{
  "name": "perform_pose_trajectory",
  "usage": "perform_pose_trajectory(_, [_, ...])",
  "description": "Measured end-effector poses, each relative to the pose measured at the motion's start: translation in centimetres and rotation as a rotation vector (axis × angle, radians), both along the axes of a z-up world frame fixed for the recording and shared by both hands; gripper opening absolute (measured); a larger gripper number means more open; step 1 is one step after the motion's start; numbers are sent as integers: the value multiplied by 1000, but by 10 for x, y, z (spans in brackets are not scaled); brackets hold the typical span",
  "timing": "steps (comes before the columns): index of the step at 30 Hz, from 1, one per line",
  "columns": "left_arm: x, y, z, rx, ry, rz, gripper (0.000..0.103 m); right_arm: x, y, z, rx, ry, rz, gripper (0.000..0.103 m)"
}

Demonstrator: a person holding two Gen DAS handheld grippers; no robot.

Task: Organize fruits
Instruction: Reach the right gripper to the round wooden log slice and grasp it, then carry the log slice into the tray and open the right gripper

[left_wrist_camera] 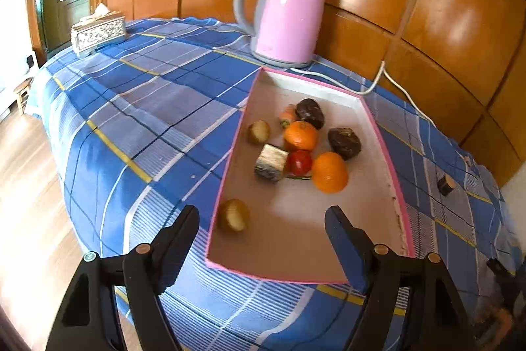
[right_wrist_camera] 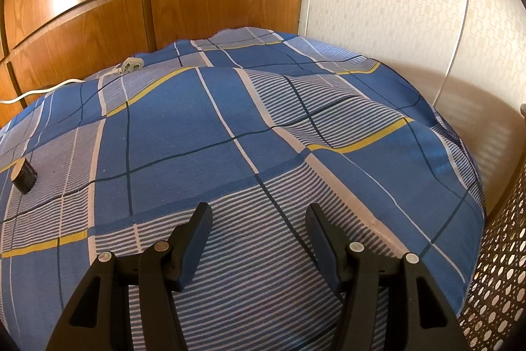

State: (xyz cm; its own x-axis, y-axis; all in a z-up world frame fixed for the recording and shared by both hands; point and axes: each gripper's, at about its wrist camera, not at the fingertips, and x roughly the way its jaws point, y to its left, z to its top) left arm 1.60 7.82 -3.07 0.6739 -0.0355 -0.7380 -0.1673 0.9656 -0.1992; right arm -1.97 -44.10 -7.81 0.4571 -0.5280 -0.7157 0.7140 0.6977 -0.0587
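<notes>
A pink-rimmed tray (left_wrist_camera: 384,150) lies on the blue plaid cloth. In it are two oranges (left_wrist_camera: 329,172) (left_wrist_camera: 300,135), a red fruit (left_wrist_camera: 299,162), two dark brown fruits (left_wrist_camera: 310,112) (left_wrist_camera: 344,142), two brownish round fruits (left_wrist_camera: 258,131) (left_wrist_camera: 233,215), a small carrot-like piece (left_wrist_camera: 287,115) and a striped block (left_wrist_camera: 271,162). My left gripper (left_wrist_camera: 263,216) is open and empty, above the tray's near end. My right gripper (right_wrist_camera: 258,211) is open and empty over bare cloth. A small dark log piece (right_wrist_camera: 23,176) lies on the cloth at the far left; it also shows right of the tray (left_wrist_camera: 446,184).
A pink kettle (left_wrist_camera: 282,12) stands behind the tray, its white cord (left_wrist_camera: 381,78) running right to a plug (right_wrist_camera: 131,65). A tissue box (left_wrist_camera: 98,32) sits at the far left corner. Wooden panels back the table. A woven basket (right_wrist_camera: 493,268) stands off the table's right edge.
</notes>
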Motion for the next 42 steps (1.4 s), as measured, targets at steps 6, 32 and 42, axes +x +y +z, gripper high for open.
perform_pose_trajectory(6, [1,1,-5,-3,7,5,81,7,4,6,58,15,46,60])
perform_pose_trajectory(32, [5,4,-10,0,33,5,81,177,152,25,103,110,603,60])
perform_pose_trajectory(42, [5,3,-12,-1,40,-3,81,181,153,16,91,153,634,36])
